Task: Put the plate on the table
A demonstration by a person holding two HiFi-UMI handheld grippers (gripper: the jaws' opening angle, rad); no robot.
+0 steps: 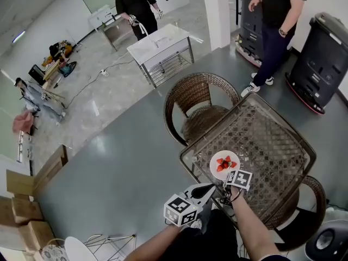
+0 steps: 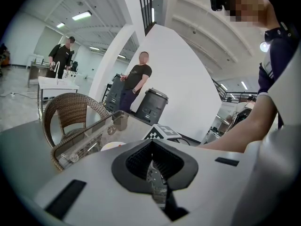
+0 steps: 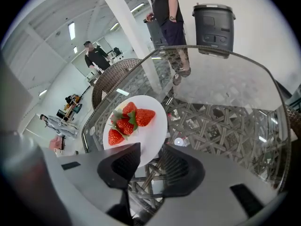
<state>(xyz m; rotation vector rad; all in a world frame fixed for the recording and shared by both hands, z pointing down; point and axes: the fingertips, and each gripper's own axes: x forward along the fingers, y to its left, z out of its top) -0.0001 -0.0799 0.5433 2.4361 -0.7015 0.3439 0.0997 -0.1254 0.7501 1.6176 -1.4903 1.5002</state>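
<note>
A white plate [image 1: 215,160] carrying several red strawberries [image 1: 224,163] rests flat on the glass-topped wicker table [image 1: 272,140], near its front left corner. My right gripper [image 1: 230,174] is at the plate's near rim. In the right gripper view the plate [image 3: 157,126] and strawberries [image 3: 128,121] lie just ahead, and the right gripper [image 3: 150,160] is open: the rim sits between the jaws, with the right pad clear of it. My left gripper [image 1: 209,189] hovers left of the table edge, shut and empty. In the left gripper view the left gripper [image 2: 153,169] points at the table, with a sliver of plate [image 2: 113,146] showing.
A wicker chair [image 1: 198,99] stands at the table's far left side and another [image 1: 310,211] at its near right. One person [image 1: 277,15] stands beyond the table beside black bins [image 1: 323,58]; another person [image 1: 136,4] works at a white metal table [image 1: 160,48]. Cardboard boxes [image 1: 22,211] sit at left.
</note>
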